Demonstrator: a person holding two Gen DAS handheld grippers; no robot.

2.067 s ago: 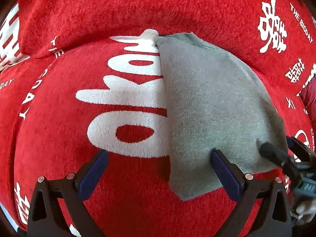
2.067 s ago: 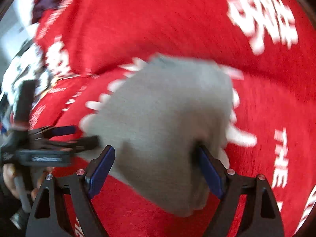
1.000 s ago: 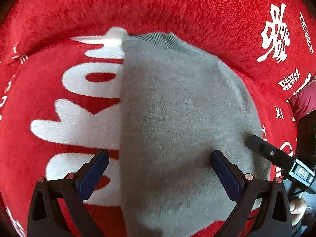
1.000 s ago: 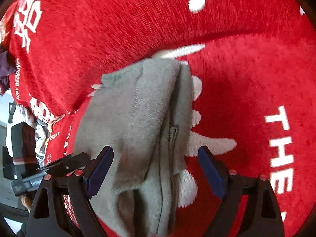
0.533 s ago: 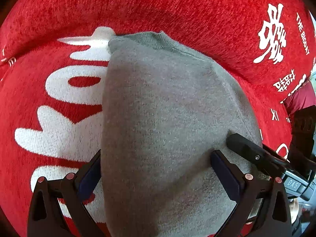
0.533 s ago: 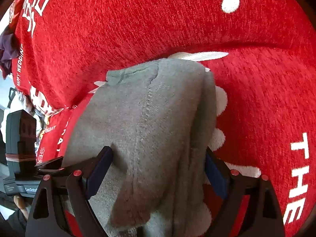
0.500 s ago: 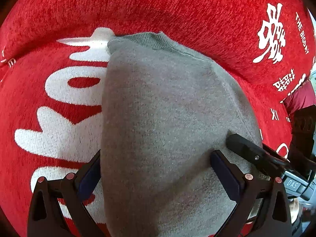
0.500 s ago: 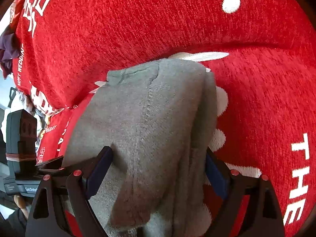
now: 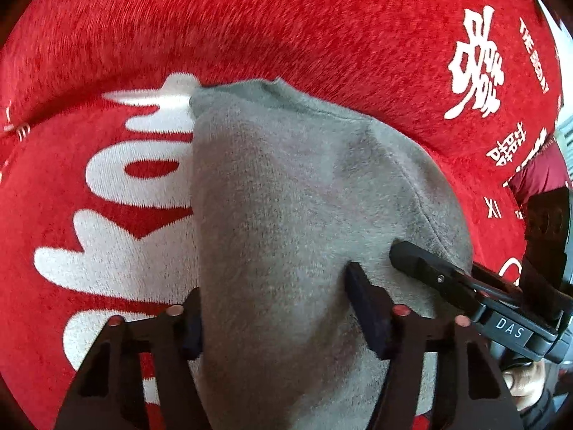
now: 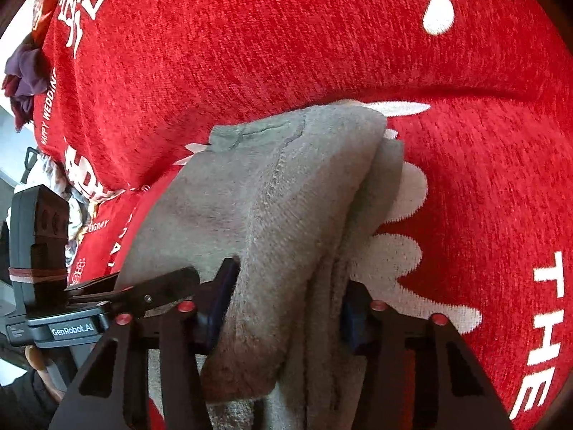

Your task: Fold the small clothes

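Grey knit garment (image 9: 286, 215) lies bunched on red printed blanket (image 9: 286, 28); left gripper (image 9: 275, 308) and right gripper (image 10: 286, 301) just closed, both clamped on near hem. Risk: stacked layers at right edge slip loose, fold skews

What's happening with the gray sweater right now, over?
Left gripper and right gripper just closed, both pinching the gray sweater. Sweater folded over, lying on the red blanket. Nothing in the way, over.
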